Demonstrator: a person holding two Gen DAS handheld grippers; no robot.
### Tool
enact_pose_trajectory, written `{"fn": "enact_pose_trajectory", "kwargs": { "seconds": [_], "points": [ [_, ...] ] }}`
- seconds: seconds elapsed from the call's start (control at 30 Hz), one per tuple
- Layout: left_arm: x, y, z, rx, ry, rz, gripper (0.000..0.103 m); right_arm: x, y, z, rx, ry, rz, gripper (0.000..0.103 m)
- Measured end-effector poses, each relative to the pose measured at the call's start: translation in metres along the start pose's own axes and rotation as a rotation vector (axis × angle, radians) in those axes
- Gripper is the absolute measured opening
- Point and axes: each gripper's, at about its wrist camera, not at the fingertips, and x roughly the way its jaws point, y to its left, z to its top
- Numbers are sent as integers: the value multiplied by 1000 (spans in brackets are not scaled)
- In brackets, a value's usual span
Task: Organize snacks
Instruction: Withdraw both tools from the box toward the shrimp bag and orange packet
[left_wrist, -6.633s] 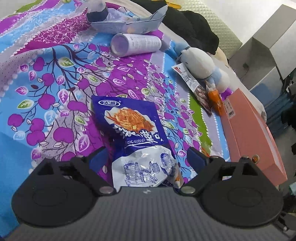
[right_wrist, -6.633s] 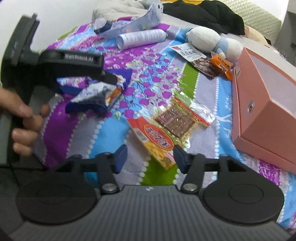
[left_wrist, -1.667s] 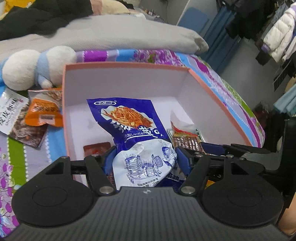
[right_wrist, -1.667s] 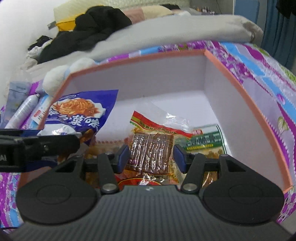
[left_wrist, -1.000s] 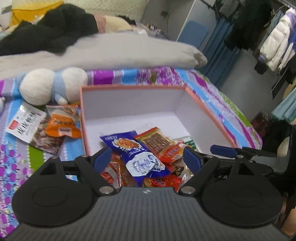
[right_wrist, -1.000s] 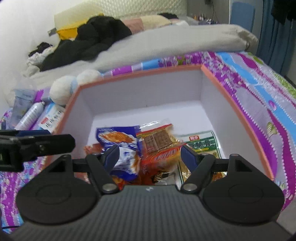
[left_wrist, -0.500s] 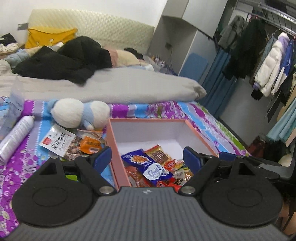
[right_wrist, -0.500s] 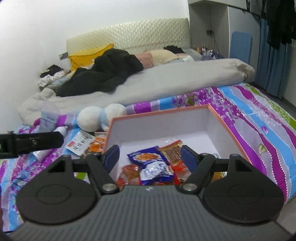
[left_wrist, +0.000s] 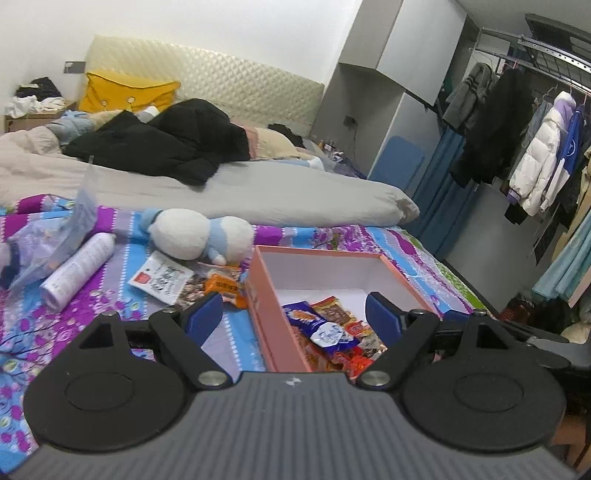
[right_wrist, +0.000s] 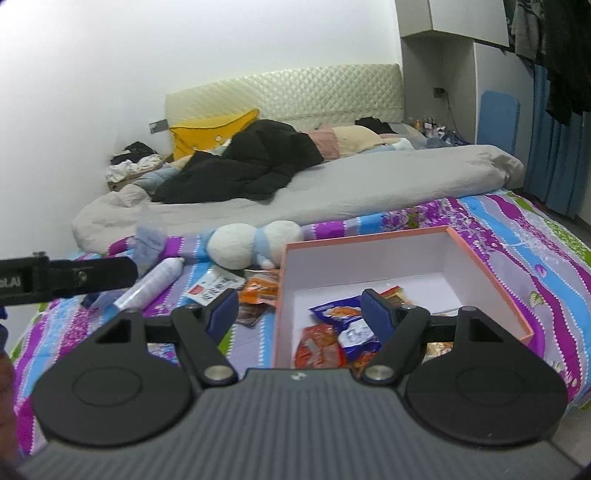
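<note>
A pink open box with white inside lies on the flowered bedspread. Several snack packets lie in its near end, among them a blue-and-white noodle packet and a red packet. Outside the box, to its left, lie an orange packet and a white-labelled packet. My left gripper is open and empty, well back from the box. My right gripper is open and empty too, raised above the box's near side.
A white and blue plush toy lies behind the loose packets. A white tube and a clear bag lie at the left. A grey duvet with dark clothes covers the far bed. Hanging coats are at the right.
Both grippers have drawn back and up from the box, open and empty. The box and its packets look smaller and more of the room shows.
</note>
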Motion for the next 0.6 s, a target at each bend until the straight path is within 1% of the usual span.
{"fn": "enact_pose_trajectory", "kwargs": {
  "seconds": [0.17,0.33,0.5,0.6],
  "points": [
    [-27,11,-18,-6,-13,33,87,-15,18,-16,-16,-1,14,75],
    [-51,21,-44,-24,-13,66,87,-28,29,-35,-3,-2,33,75],
    [-71,25,-72,-37,-12,99,87,-42,43,-54,-43,-21,45,75],
    [-87,29,-86,-65,-29,110,87,-49,50,-62,-65,-27,54,75]
  ]
}}
